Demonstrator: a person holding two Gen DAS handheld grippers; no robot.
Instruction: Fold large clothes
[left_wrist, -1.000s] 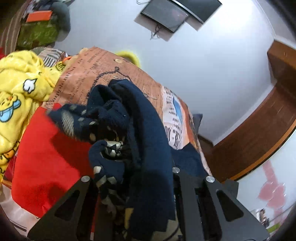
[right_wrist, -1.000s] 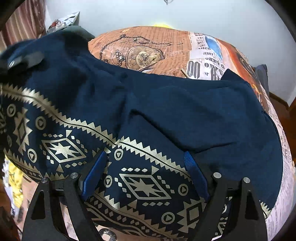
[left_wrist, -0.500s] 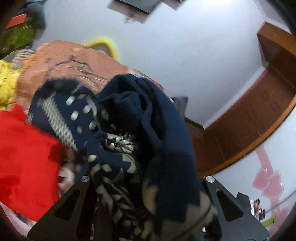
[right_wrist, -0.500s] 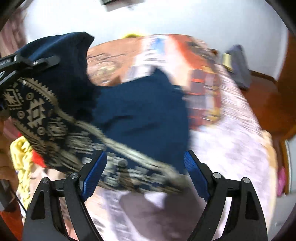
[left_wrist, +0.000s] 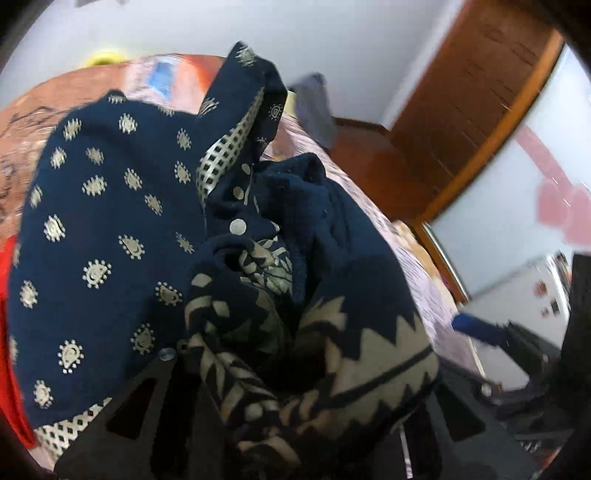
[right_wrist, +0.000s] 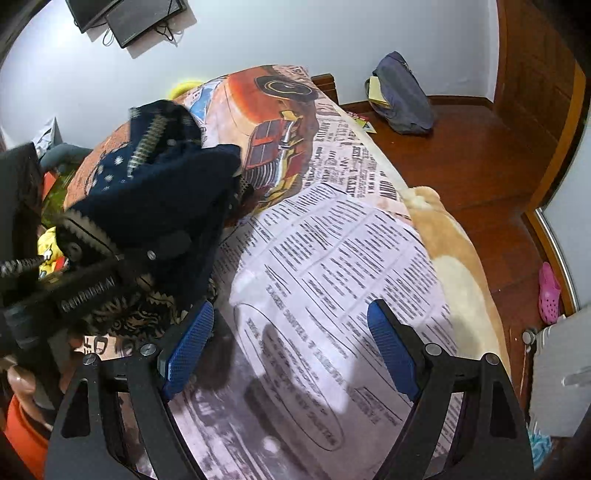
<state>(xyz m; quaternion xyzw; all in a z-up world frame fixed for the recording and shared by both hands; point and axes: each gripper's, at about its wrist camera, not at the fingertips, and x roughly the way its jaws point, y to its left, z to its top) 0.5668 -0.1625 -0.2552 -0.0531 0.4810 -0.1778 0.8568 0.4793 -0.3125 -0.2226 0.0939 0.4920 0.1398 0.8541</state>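
Navy garment (left_wrist: 110, 229), bunched, perhaps soft knit

The garment (left_wrist: 110, 229) bunched in the left gripper (left_wrist: 280, 413) is dark navy, scattered with small cream paisley motifs, with a cream-and-navy checked band and bold cream zigzag and leaf borders nearest the black fingers. Below the right gripper (right_wrist: 291, 350), whose pads (right_wrist: 188, 343) are bright blue on black arms, the bedspread (right_wrist: 332, 258) is white with black newspaper print, turning orange and red with a vintage car picture farther ahead. Left of the garment shows a red cloth (left_wrist: 7, 332).
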